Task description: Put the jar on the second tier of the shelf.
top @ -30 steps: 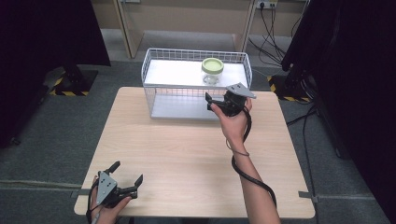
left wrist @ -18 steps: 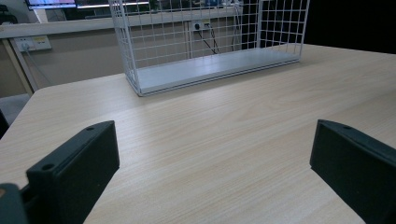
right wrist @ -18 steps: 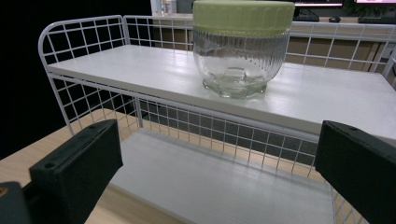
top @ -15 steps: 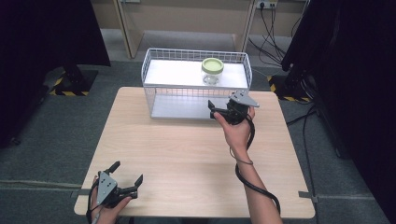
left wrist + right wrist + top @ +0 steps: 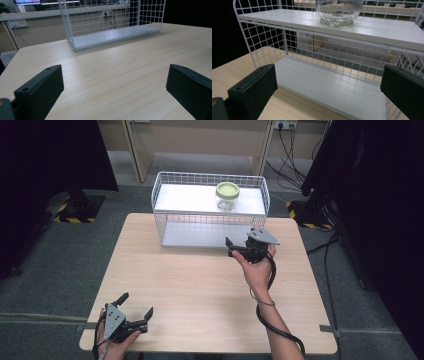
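The right gripper [image 5: 239, 249] is hovering in the middle right of the high view, just in front of the lower front edge of the white wire shelf rack [image 5: 210, 212], with the person's right hand [image 5: 257, 267] wrapping around its body and a black cable [image 5: 272, 330] trailing down along the forearm. Its jaws are standing wide apart and holding nothing; in the right gripper view they are rising at the lower left and lower right corners, with the rack's lower white board showing between them.

The glass jar [image 5: 227, 196] with the pale green lid is sitting on the rack's upper shelf, in the upper middle of the high view, toward the right half of that shelf. In the right gripper view its ribbed clear base [image 5: 338, 12] is showing at the top centre, resting upright on the white upper board, above and beyond the open jaws and well apart from them.

The left gripper [image 5: 135, 315] is resting low at the bottom left of the high view, near the front left corner of the light wooden table [image 5: 190, 295], held by the left hand [image 5: 117, 345]. Its jaws are also spreading wide and empty; the left gripper view is showing bare table between them and the rack [image 5: 112, 25] far off in the upper part of the frame.
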